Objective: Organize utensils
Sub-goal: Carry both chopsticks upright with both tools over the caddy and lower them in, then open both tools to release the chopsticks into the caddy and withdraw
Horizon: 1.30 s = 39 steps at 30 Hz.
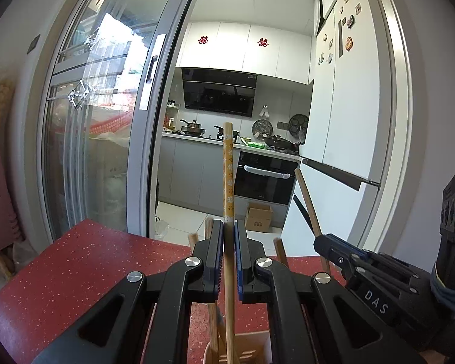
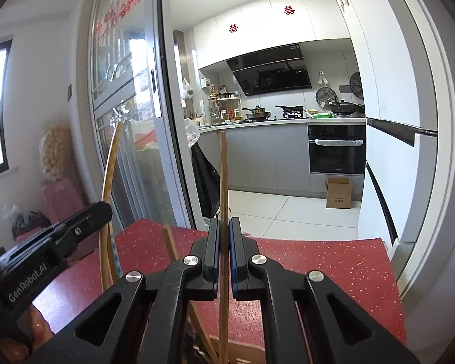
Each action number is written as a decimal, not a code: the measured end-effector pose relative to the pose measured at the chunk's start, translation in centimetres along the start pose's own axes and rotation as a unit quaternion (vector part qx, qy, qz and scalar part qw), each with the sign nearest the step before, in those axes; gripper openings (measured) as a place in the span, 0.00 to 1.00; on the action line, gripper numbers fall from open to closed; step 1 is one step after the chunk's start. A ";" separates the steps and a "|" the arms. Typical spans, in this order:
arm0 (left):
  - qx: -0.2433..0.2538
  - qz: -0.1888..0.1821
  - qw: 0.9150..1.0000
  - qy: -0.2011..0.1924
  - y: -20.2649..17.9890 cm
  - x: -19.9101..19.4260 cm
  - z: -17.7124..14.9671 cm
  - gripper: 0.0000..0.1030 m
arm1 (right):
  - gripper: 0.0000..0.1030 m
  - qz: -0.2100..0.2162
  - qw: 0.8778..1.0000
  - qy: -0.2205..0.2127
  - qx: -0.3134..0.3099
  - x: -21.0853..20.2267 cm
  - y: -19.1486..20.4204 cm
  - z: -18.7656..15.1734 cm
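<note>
My left gripper [image 1: 229, 233] is shut on a yellow flower-patterned chopstick [image 1: 228, 176] that stands upright, its lower end down in a utensil holder [image 1: 251, 348] below the jaws. My right gripper [image 2: 224, 230] is shut on a plain brown wooden chopstick [image 2: 223, 176], also upright over the holder [image 2: 242, 352]. The right gripper shows in the left wrist view [image 1: 342, 251] at the right, holding the brown chopstick [image 1: 308, 203]. The left gripper shows in the right wrist view [image 2: 75, 227], with the patterned chopstick [image 2: 109, 176]. Other wooden sticks [image 1: 214, 327] stand in the holder.
A red speckled table [image 1: 85, 270] lies under both grippers, its far edge close ahead. Beyond are a glass sliding door [image 1: 106, 121], a white fridge [image 1: 345, 121], a kitchen counter with pans [image 2: 273, 115] and a cardboard box [image 2: 338, 192] on the floor.
</note>
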State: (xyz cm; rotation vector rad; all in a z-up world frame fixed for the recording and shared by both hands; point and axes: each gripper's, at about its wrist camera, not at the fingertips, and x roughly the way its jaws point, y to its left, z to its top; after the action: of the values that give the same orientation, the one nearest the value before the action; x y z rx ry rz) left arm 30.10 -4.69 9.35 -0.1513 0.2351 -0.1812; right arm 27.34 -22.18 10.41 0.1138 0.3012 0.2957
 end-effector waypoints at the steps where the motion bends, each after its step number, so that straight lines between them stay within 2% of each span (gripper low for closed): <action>1: 0.003 0.002 1.000 0.001 -0.1 -0.1 -0.2 0.35 | 0.06 -0.001 1.000 0.002 -0.005 -0.1 0.1 -0.6; 9: 0.029 0.014 0.999 0.023 -0.3 -0.9 -2.3 0.35 | 0.06 -0.007 0.999 -0.003 -0.031 -1.9 0.8 -3.4; 19: 0.032 0.025 0.998 0.049 -0.1 -1.2 -3.3 0.36 | 0.06 -0.022 0.989 -0.043 -0.140 -2.9 4.1 -3.8; 27: 0.041 0.027 0.997 0.066 0.0 -1.6 -3.4 0.36 | 0.06 -0.015 0.992 -0.013 -0.123 -3.7 3.2 -4.9; 33: 0.046 0.028 0.995 0.086 -0.1 -1.5 -3.6 0.37 | 0.06 -0.012 0.998 0.028 -0.050 -3.7 0.9 -5.3; 35: 0.057 0.033 0.994 0.089 -0.3 -1.4 -3.6 0.61 | 0.06 -0.011 0.999 0.040 -0.029 -3.9 0.2 -5.1; 36: 0.058 0.036 0.994 0.087 -0.4 -1.6 -3.7 0.90 | 0.07 -0.012 0.999 0.042 -0.023 -4.0 -0.1 -5.1; 37: 0.055 0.040 0.995 0.077 -0.4 -2.1 -3.6 0.97 | 0.12 -0.013 0.999 0.044 -0.018 -4.2 -0.3 -5.0; 38: 0.054 0.041 0.995 0.069 -0.4 -2.4 -3.5 0.97 | 0.17 -0.013 0.999 0.046 -0.012 -4.5 -0.5 -4.8; 39: 0.056 0.040 0.995 0.070 -0.5 -2.6 -3.4 0.97 | 0.25 -0.012 0.999 0.047 -0.008 -4.7 -0.7 -4.8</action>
State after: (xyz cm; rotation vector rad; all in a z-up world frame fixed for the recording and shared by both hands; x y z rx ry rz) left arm 26.73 -5.08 6.68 -0.0178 0.3697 -0.1254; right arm 21.77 -23.91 7.01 0.0809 0.3922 0.2792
